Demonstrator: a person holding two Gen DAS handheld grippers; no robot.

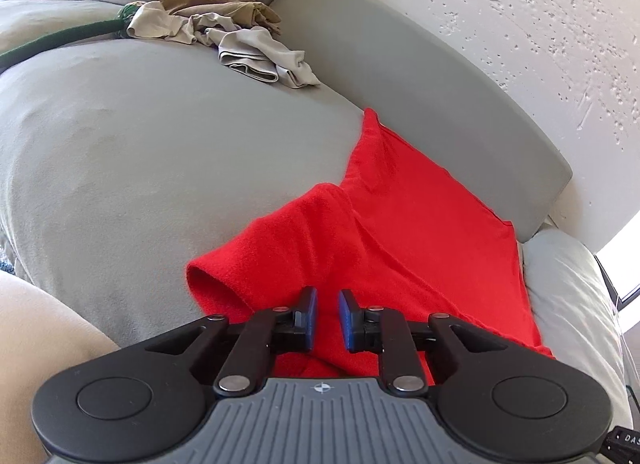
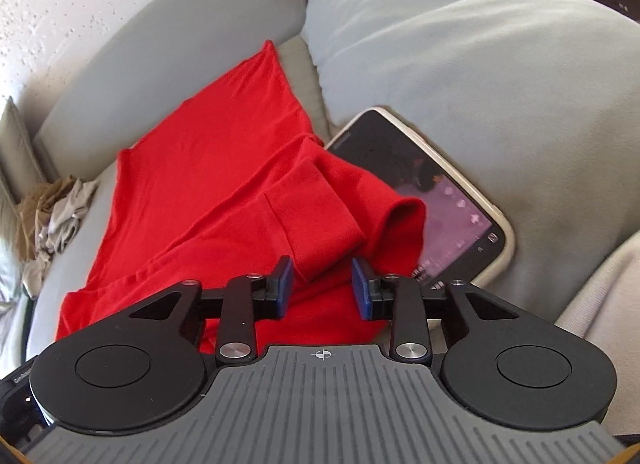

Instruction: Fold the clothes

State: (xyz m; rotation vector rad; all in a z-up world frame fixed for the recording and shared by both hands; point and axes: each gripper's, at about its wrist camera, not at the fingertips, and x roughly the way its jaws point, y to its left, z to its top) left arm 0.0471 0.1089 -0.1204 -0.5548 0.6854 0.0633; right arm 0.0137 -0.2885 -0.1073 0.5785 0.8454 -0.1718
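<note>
Red shirt (image 1: 432, 232) spread flat on sofa seat (image 1: 160, 152), sleeves lying inward, likely for folding. Left gripper (image 1: 328, 304) and right gripper (image 2: 322, 276) both parted, hovering over cloth; contact unclear.

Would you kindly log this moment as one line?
red shirt on sofa | left gripper open | right gripper open | phone beside shirt

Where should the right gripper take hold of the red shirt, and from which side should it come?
Grip the red shirt at its sleeve cuff, which sticks up just ahead of the right gripper. Come straight forward, jaws open on either side of the cuff; it looks easier to pinch than the flat body.
</note>
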